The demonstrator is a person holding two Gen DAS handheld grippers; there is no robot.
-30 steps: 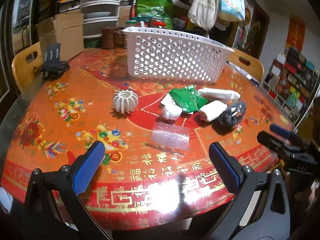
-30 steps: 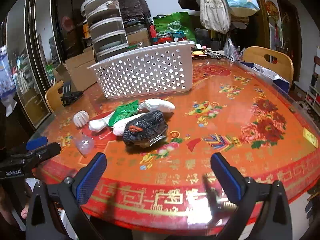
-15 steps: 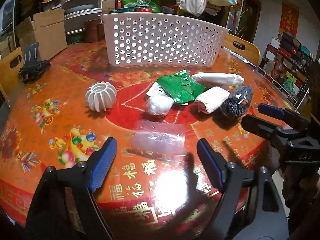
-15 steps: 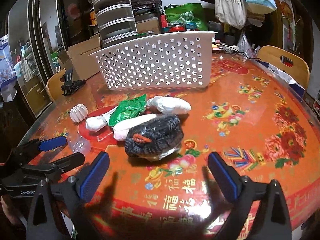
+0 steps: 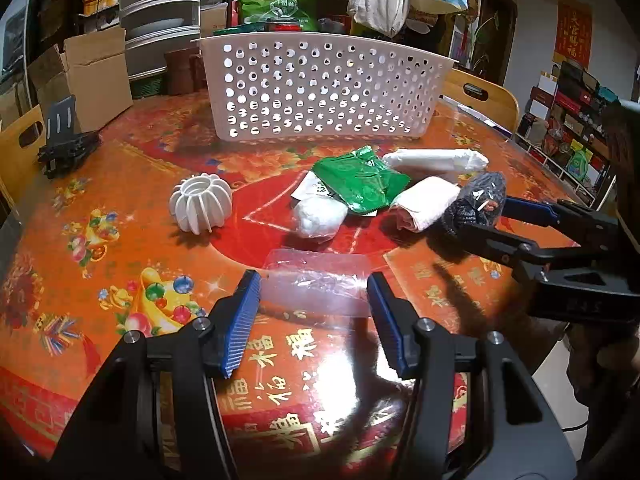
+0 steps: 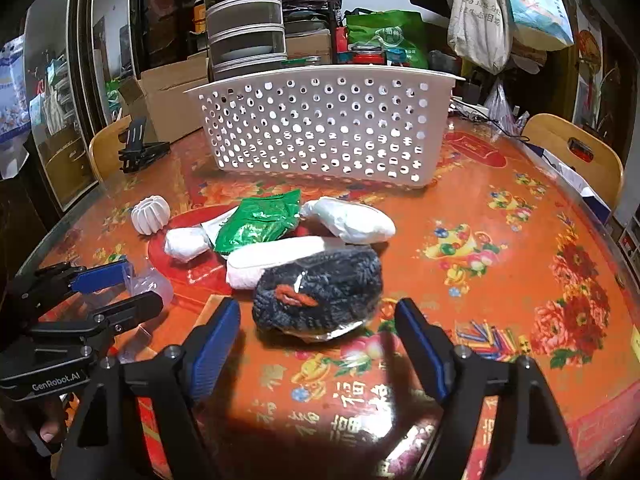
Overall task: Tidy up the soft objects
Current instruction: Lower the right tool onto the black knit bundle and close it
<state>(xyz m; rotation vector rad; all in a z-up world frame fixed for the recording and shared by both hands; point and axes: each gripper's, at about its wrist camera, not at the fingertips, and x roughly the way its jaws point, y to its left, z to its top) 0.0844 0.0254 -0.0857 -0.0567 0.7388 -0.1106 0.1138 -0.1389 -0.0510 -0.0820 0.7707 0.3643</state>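
L gripper [image 5: 312, 320] fingers apart, closing, clear bag [image 5: 316, 280] between tips, pads not pressing. R gripper [image 6: 318, 344] fingers apart, closing around bagged dark knit [image 6: 320, 292], gaps both sides. Basket [image 5: 320, 88] behind pile on tabletop [image 5: 120, 200].

Both hand-held grippers [image 5: 314, 312] [image 6: 318, 334] (jaws closing)
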